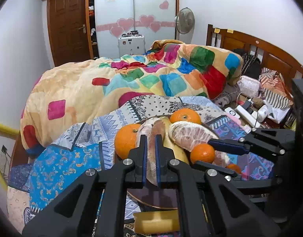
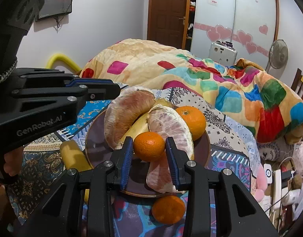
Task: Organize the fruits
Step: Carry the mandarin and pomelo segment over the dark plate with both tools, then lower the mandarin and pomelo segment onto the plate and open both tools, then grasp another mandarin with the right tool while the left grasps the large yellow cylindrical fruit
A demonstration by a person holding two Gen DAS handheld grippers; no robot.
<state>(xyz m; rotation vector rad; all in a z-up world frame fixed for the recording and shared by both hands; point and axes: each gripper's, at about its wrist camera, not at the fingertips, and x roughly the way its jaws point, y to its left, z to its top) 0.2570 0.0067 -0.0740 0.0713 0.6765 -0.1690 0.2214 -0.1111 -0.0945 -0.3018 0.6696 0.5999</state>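
While most fruit sits piled on the plate (image 2: 96, 138) on the bed: one small orange (image 2: 168, 209) off the rim at 6 o'clock, unplaced. Right hand-held gripper (image 2: 149, 154) open around another orange (image 2: 149, 146); left hand-held gripper (image 1: 150, 156) nearly closed, seemingly empty.
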